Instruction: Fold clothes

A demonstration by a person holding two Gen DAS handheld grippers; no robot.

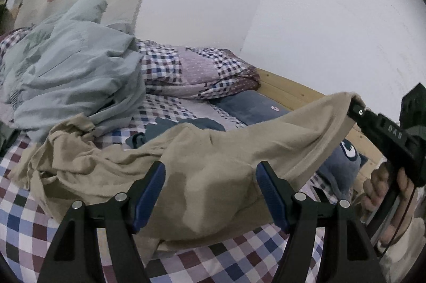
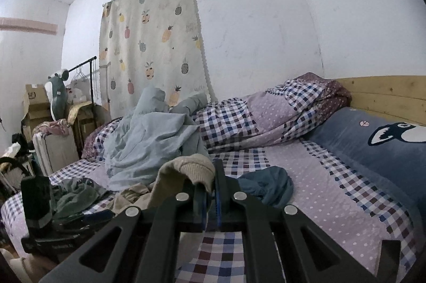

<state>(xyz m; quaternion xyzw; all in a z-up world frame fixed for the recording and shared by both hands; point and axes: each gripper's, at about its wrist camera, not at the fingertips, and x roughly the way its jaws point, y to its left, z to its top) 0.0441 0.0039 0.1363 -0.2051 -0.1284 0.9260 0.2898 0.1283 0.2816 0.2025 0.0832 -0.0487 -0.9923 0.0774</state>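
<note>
Right wrist: right gripper [image 2: 210,185] pinches beige garment [image 2: 197,168].

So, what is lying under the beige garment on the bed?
Under the beige cotton garment shows the checked purple bedsheet, and a dark teal cloth peeks out behind it. Anything beneath its middle is covered.

Each handheld black plastic two-finger gripper [image 1: 210,192] carried triangular cut-out linkage arms joined by round silver pivot screws, with ribbed blue rubber finger pads [image 1: 149,195]. The right-hand black gripper unit [image 1: 354,107] bore embossed "DAS" lettering and one silver screw. A thin black cable ran past the person's hand [image 1: 386,192].
</note>
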